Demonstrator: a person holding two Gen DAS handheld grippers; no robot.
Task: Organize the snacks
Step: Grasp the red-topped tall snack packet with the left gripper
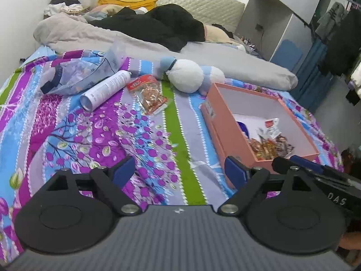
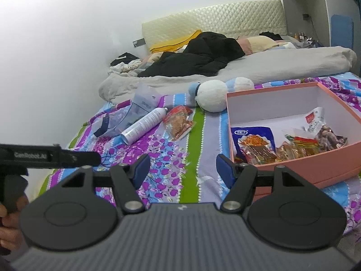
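A pink cardboard box (image 1: 227, 140) (image 2: 320, 169) lies open on the patterned bedspread and holds several snack packets, among them a blue-topped one (image 2: 252, 140) and a clear one with dark pieces (image 2: 325, 131). One red-topped snack packet (image 1: 147, 93) (image 2: 179, 122) lies loose on the bedspread, left of the box. My left gripper (image 1: 179, 172) hovers open over the bedspread, its right finger near the box's near corner, nothing between its fingers. My right gripper (image 2: 182, 168) is open too, empty, just left of the box's front wall.
A white spray can (image 1: 106, 89) (image 2: 144, 124) and a crumpled clear plastic bag (image 1: 81, 72) (image 2: 126, 115) lie left of the loose packet. A white and blue plush toy (image 1: 191, 76) (image 2: 216, 94) sits behind the box. A grey duvet and dark clothes fill the far bed.
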